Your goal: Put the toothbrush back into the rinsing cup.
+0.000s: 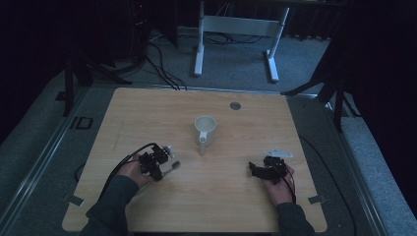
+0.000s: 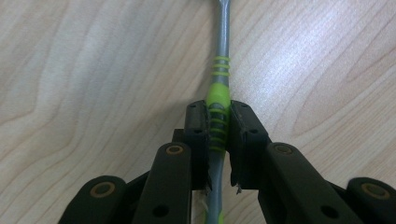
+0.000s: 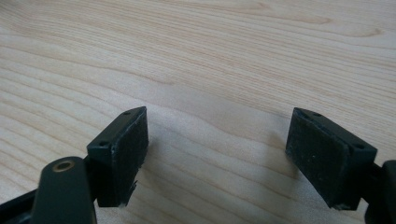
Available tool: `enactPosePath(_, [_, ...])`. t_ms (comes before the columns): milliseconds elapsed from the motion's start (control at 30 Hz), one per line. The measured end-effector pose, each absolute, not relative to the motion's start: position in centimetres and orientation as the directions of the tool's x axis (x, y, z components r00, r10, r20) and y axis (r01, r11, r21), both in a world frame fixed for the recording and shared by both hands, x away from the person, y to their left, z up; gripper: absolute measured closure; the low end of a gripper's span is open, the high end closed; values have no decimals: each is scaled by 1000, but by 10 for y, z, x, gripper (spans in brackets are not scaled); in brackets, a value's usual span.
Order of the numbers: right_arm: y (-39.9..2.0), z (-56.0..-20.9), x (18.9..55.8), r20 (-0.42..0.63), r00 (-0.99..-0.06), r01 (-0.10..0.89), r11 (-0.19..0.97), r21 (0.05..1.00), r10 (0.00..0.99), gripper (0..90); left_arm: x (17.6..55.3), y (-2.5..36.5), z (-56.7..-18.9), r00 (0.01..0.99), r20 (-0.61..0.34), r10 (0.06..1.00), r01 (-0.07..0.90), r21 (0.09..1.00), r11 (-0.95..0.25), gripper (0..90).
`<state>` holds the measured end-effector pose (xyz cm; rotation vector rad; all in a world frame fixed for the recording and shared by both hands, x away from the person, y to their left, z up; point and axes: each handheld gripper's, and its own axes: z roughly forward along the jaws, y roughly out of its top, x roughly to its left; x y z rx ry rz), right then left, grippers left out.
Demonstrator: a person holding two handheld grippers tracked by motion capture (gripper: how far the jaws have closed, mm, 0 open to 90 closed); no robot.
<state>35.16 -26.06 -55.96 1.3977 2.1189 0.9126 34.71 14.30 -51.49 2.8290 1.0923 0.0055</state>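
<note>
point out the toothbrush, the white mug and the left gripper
toothbrush (image 2: 218,95), left gripper view, on the green grip of its grey handle
white mug (image 1: 205,132), high view, on its outer wall
left gripper (image 2: 218,128), left gripper view, midway between its jaws, shut on the handle

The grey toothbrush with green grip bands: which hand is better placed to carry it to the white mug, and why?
Left. The left gripper is shut on the grey toothbrush with green grip bands; the right gripper is open over bare wooden table. The white mug stands between both.
</note>
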Motion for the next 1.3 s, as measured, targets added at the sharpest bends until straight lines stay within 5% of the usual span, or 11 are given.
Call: enactPosePath(1300, [-261,-560,352,-3,-391,630,270,728,920,206,346,146,-489,707,2,707,687,238,-687,789])
